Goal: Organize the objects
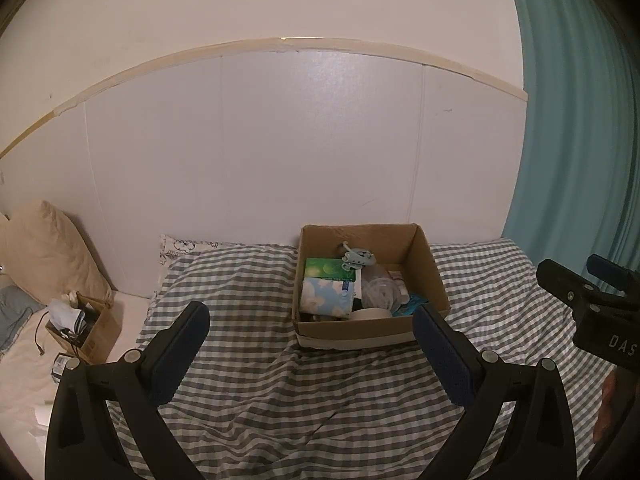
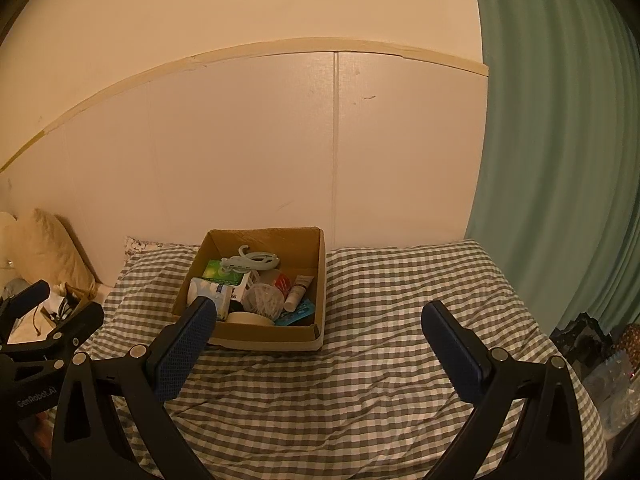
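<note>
Checked bedspread covers the bed. Beige pillow far left against white wall panel. Teal curtain far right. Dark clutter at right edge.

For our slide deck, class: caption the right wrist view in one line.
Open right gripper hovers over a checked bedspread, facing a cardboard box of mixed household items.

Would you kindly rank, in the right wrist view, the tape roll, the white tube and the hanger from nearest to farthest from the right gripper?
1. Tape roll, at the box's near wall.
2. White tube, mid-box, right side.
3. Hanger, on top toward the back.
The right gripper is open, short of the box.
</note>
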The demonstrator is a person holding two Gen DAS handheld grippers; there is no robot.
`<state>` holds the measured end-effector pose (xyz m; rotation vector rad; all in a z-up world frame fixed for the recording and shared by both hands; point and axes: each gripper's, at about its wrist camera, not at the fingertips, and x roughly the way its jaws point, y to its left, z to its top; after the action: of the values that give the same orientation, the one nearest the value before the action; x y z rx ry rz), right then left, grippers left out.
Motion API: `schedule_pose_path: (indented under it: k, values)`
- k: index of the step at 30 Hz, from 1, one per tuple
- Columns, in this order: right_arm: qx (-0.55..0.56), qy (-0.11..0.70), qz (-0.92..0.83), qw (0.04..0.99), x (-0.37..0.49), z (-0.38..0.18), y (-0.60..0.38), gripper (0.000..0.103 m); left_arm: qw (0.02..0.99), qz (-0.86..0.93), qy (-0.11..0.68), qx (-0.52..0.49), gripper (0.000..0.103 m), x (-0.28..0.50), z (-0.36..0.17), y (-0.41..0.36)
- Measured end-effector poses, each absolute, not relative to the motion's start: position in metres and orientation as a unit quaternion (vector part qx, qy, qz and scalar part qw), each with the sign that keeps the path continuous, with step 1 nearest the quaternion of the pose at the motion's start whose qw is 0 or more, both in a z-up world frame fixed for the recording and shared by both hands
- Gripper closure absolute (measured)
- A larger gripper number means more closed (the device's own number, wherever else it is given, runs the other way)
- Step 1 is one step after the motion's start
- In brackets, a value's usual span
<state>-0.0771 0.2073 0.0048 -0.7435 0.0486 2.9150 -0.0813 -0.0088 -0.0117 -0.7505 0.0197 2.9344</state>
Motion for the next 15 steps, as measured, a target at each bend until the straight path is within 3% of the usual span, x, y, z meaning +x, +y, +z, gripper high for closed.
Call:
schedule_pose_path:
  k: [15]
  values:
    - [-0.246, 0.012, 0.967, 0.063, -0.0779, 0.0009, 0.2041, 0.0, 0.059, 0.968, 0.008, -0.243, 0.0, -0.0803, -0.0097, -0.0102]
